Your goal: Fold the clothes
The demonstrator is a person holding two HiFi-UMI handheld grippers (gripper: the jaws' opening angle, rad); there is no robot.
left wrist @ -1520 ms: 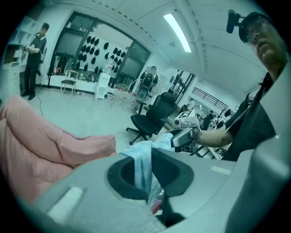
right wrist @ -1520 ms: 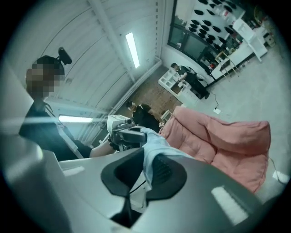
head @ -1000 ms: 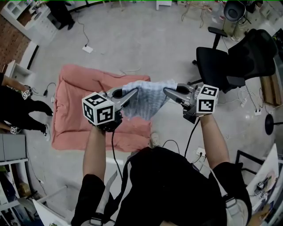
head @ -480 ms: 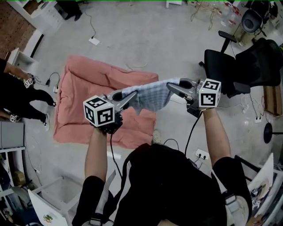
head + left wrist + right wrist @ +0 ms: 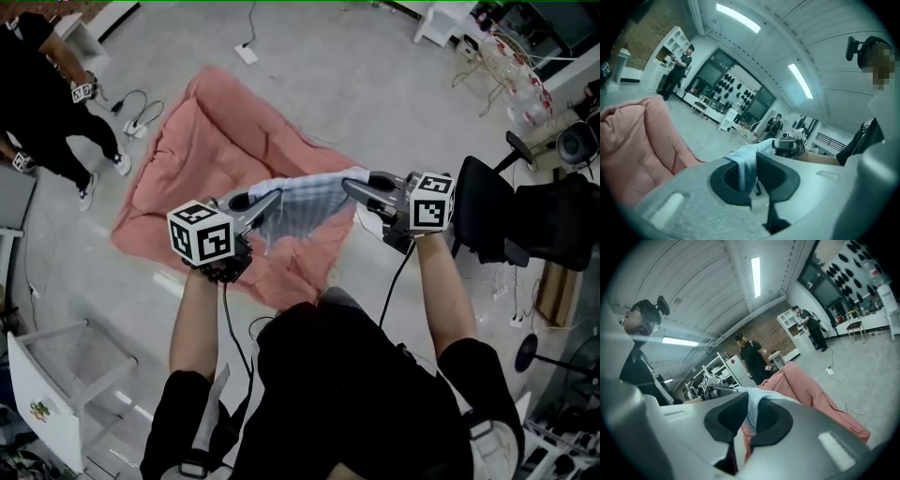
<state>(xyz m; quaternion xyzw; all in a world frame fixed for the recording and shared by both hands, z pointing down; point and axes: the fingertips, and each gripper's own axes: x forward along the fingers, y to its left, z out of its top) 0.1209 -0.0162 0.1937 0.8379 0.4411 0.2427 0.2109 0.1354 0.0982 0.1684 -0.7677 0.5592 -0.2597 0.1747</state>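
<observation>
Concrete floor (image 5: pixel 394 94) and pink quilt (image 5: pixel 202 141) below, left gripper (image 5: pixel 270 199) and right gripper (image 5: pixel 352 186) each clamping one end of the pale checked garment (image 5: pixel 305 202) stretching between them.

Floor (image 5: pixel 375 84) open fwd beyond quilt (image 5: pixel 202 155); chair (image 5: pixel 534 220) close on rt.
</observation>
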